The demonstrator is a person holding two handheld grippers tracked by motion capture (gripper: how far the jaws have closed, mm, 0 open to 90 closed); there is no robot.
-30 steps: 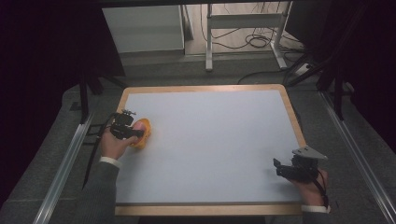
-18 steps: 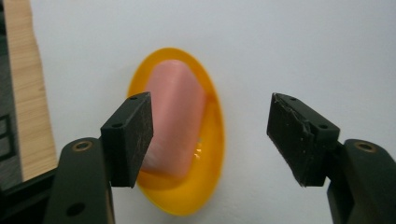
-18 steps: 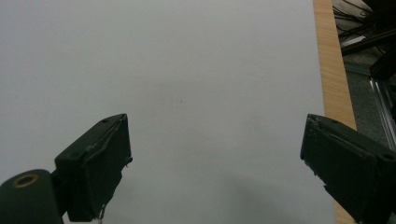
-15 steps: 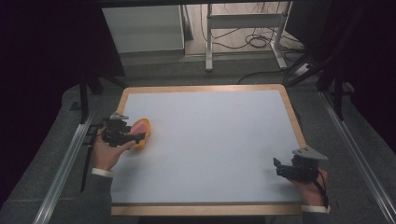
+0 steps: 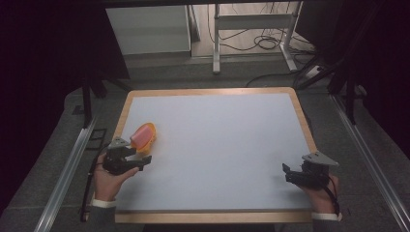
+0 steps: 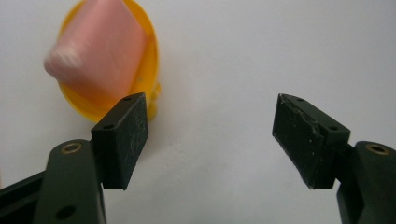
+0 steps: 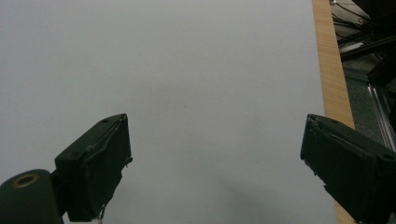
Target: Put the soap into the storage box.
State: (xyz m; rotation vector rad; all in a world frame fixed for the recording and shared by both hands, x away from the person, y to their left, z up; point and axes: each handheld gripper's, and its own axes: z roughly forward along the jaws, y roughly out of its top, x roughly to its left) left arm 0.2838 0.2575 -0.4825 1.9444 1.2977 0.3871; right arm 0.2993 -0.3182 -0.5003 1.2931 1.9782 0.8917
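pulled back toward the near edge, the left gripper [image 5: 138, 160] now sits jaws spread, just short of the orange dish [image 5: 145, 137] holding a pink block [image 5: 139, 136]; right gripper [image 5: 292, 174] rests spread near the table's [image 5: 217, 140] right corner.

High view sits above the near side, looking forward and down at the whole counter [image 5: 217, 145]. Each gripper cam rides low and close behind its own fingers, sharing only the white top beyond them.
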